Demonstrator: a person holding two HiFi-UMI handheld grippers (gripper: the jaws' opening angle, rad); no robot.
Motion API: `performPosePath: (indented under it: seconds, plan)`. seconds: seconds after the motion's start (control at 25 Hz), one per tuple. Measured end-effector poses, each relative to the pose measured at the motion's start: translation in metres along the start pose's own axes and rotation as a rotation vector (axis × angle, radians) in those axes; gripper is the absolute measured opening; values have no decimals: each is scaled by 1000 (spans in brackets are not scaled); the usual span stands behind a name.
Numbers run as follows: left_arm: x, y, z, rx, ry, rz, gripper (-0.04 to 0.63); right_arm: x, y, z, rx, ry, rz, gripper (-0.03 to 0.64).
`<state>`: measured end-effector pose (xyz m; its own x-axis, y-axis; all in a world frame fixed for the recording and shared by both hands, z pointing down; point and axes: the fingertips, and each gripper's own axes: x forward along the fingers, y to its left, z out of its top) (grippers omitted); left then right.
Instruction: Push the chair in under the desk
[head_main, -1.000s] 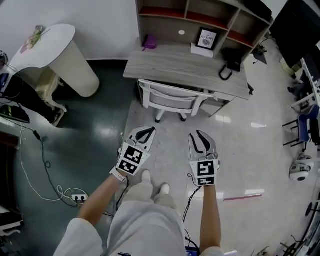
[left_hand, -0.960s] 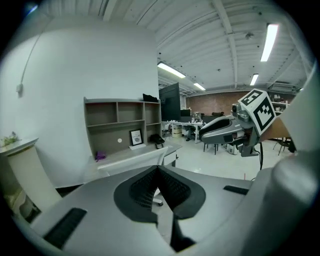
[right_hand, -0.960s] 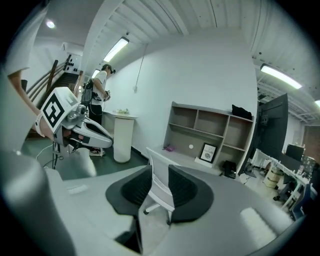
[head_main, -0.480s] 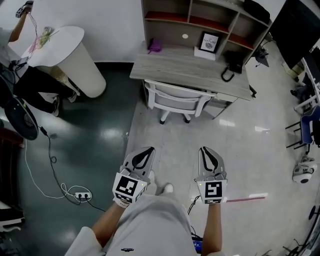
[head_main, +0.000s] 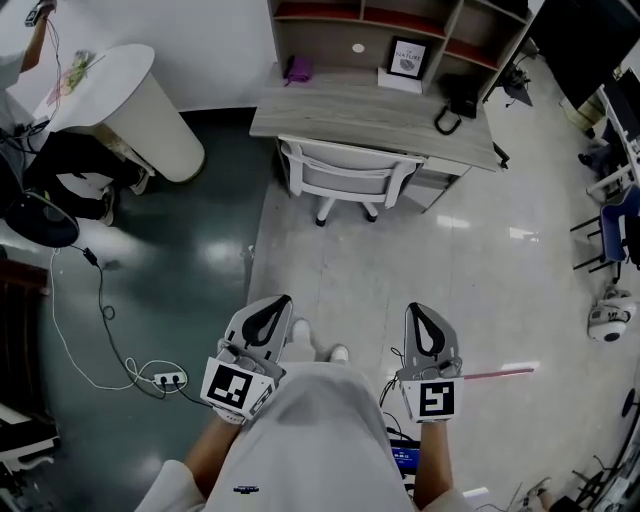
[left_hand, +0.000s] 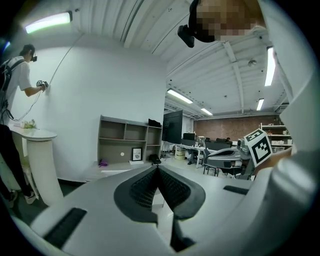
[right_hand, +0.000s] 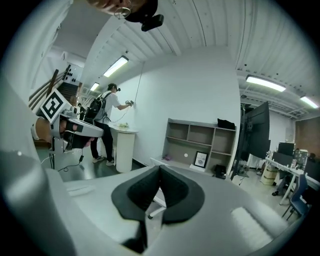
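Colours I note from the head view:
- chair (head_main: 350, 178): white all over.
- desk (head_main: 365, 118): pale grey wood grain.
- shelf unit (head_main: 462, 28): grey-brown, with red boards.
- small item (head_main: 297, 68): purple.
- framed picture (head_main: 406, 57): black frame, light centre.
- floor (head_main: 190, 270): glossy dark green at left, pale speckled cream at right.
- floor strip (head_main: 495, 374): pink.
- round stand (head_main: 135, 105): white.
- left gripper (head_main: 284, 300) and right gripper (head_main: 417, 308): light grey shells with black pads, each bearing black-and-white square patterns.

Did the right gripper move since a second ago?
Yes. The right gripper has pulled back, away from the white chair at the desk, and its jaws have shut.
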<state>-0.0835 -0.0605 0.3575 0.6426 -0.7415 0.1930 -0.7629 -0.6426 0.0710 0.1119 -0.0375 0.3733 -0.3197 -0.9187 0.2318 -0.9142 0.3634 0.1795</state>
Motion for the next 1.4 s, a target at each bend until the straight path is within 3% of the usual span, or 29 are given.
performPosePath:
  seconds: [0.12,0.28,0.52,0.64,0.84,0.92,1.2,1.4]
  plan:
    - [-6,-3,-2,13,5,2,6,-7,11,1,-24,-42,0,12]
    - [-12,-9,-1,30,8,-5,6,-10,20,8,53,-80,-3,12]
    - [-14,-17,-6,29,48,-32,6,-1,22,29,79,-148,-13,12]
    - [-22,-17,-7,17,55,-25,6,2,35,34,92,-163,42,12]
    - [-27,-19,0,27,7,-18,6,6,67,27,44,-72,212,12]
    - [-29,-20,1,23,10,-18,6,3,75,29,35,-63,235,12]
    - [-37,-25,-5,1,3,-15,6,-5,65,22,86,-63,162,12]
    - [-39,-33,-14,3,19,-25,6,-19,57,15,77,-64,173,12]
